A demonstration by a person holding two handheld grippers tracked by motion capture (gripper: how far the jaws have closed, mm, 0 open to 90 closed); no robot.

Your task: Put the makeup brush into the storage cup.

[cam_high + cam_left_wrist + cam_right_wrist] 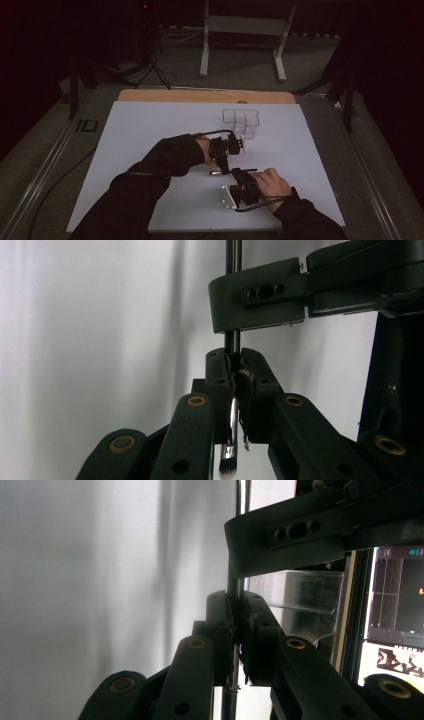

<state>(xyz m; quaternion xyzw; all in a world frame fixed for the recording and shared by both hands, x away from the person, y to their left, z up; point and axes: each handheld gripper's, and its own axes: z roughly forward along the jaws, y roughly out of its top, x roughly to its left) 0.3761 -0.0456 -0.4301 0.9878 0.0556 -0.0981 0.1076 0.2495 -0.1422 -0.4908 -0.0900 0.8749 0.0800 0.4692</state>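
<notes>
Metal-handled makeup brush (233,412) at mid-frame is pinched by both the left gripper (235,375) and right gripper (235,617), jaws pressed together, probably for a handover near the clear organiser (241,121).

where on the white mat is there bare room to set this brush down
Bare: the mat's whole left side beyond the sleeve, and the right strip past the clear organizer. Crowded: the middle, where the left gripper and right gripper both clamp the brush.
</notes>
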